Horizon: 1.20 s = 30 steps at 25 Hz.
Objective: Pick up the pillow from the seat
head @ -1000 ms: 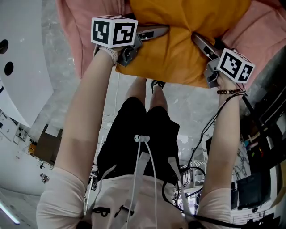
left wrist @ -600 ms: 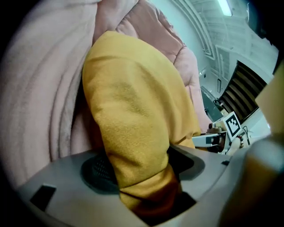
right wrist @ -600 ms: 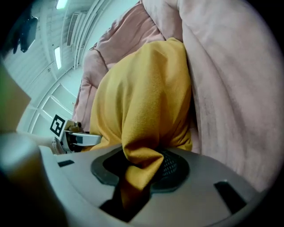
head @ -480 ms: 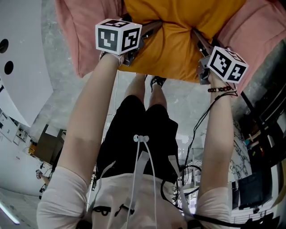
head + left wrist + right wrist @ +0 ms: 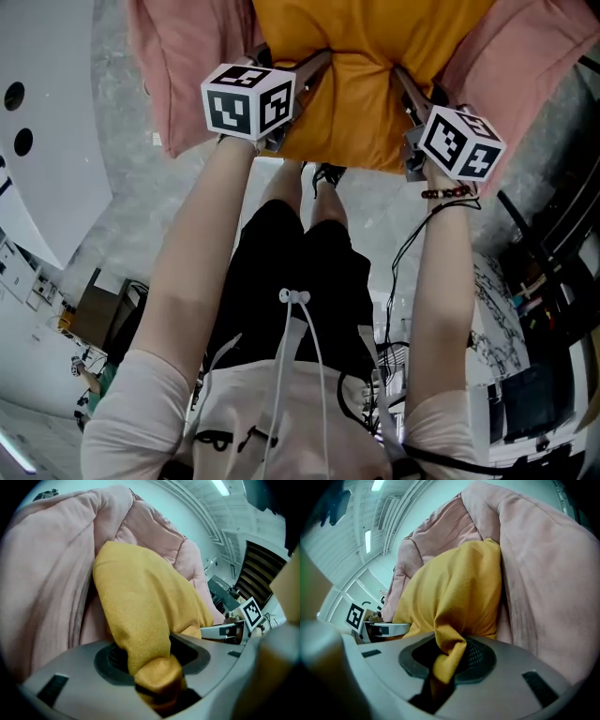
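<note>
Grasp made: the jaws of my left gripper (image 5: 154, 674) and right gripper (image 5: 443, 660) have just been closing, and each now clamps a corner of the yellow pillow (image 5: 361, 103), which seems to rest against the pink seat (image 5: 178, 84). Next I raise both evenly, clear of the seat.

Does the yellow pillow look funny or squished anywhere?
Yes. The pillow is bunched at both near corners: the left claw and right claw have just been closing and pinch folds of its cloth. Nothing looks torn or spilled.
</note>
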Each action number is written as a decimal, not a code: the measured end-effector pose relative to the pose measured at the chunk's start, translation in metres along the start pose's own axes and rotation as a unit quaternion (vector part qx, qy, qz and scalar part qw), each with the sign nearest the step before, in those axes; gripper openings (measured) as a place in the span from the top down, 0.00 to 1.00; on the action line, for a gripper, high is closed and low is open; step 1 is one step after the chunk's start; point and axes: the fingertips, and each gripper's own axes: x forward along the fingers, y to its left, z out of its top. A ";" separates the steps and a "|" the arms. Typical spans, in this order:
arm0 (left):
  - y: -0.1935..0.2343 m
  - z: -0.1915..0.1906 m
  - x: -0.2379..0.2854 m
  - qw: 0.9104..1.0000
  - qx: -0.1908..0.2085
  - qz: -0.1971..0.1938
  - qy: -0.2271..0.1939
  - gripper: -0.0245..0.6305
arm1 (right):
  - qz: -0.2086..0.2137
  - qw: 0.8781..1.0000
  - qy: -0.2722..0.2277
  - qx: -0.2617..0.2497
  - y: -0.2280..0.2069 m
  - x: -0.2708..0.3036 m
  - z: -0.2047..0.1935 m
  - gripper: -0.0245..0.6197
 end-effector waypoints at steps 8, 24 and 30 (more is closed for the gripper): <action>-0.008 0.014 -0.025 0.999 -0.009 0.002 -0.039 0.63 | 0.000 1.000 -0.024 -0.019 0.021 -0.015 0.012 0.81; -0.058 0.066 -0.084 0.993 0.008 -0.003 -0.115 0.63 | -0.001 0.994 -0.075 -0.083 0.068 -0.087 0.068 0.81; -0.067 0.085 -0.103 0.990 0.021 -0.005 -0.142 0.63 | -0.003 0.990 -0.096 -0.104 0.086 -0.101 0.085 0.81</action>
